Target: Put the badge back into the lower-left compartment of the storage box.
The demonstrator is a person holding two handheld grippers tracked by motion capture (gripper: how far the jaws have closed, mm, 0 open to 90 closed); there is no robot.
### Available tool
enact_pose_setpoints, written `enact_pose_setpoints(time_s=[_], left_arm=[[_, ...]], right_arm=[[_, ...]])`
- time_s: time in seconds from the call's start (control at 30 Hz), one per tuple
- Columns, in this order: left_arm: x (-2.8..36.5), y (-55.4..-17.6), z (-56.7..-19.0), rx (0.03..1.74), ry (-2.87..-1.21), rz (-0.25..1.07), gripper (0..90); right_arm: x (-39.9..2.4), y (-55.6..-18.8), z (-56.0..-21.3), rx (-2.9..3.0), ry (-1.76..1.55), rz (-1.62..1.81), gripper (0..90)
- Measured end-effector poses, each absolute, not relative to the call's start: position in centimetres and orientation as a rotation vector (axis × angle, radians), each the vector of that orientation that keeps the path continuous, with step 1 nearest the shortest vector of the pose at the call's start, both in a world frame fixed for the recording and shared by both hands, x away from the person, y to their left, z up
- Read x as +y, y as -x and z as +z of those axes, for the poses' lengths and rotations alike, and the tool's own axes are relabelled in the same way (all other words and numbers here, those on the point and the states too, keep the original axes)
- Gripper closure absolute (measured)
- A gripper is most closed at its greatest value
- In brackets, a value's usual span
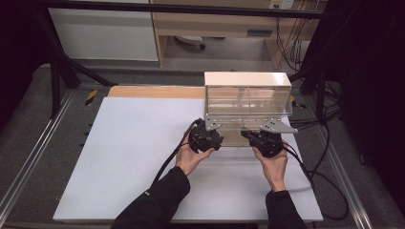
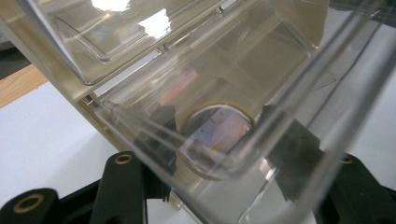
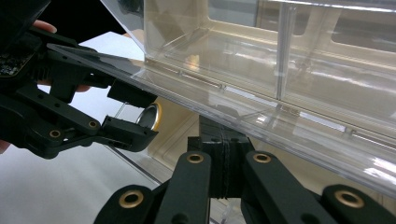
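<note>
A clear plastic drawer box (image 1: 248,98) with a cream frame stands at the table's far side. Its clear drawer (image 3: 289,116) is pulled out toward me and tilts over both grippers. My left gripper (image 1: 216,131) is at the drawer's front left, shut on a small round metal disc with a gold rim (image 3: 150,116). The left gripper view shows that disc (image 2: 217,128) through the drawer's clear wall, between the jaws. Under the drawer's front edge, my right gripper (image 3: 219,137) has its jaws together on the drawer's lip; in the high view the right gripper (image 1: 258,136) sits at the front right.
A white sheet (image 1: 133,157) covers the table, with a wooden strip (image 1: 153,91) behind it. Cables (image 1: 325,181) trail off to the right. Metal rails (image 1: 28,157) run along both sides. Shelving and a white cabinet stand beyond the table.
</note>
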State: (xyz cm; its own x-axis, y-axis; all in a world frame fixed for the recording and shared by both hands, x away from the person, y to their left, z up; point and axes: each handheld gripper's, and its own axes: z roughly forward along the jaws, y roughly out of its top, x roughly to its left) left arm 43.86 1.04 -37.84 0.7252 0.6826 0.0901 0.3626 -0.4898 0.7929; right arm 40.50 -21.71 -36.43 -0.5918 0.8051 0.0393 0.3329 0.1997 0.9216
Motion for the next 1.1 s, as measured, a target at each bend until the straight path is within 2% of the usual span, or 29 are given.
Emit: enact_pose_setpoints(time_s=[0.43,0.8,1.1], left_arm=[[2.3,-42.7,-36.8,0.725,-2.178,0.472,30.5],[7.0,-41.7,-36.6,0.784,-2.155,0.417,23.9],[10.9,-40.6,-37.3,0.833,-2.154,0.436,18.9]], right_arm=[[-21.7,-40.5,-36.4,2.026,-1.056,1.372,90.0],[-21.7,-40.5,-36.4,2.029,-1.061,1.368,90.0],[-21.7,-40.5,-36.5,2.034,-1.068,1.360,90.0]])
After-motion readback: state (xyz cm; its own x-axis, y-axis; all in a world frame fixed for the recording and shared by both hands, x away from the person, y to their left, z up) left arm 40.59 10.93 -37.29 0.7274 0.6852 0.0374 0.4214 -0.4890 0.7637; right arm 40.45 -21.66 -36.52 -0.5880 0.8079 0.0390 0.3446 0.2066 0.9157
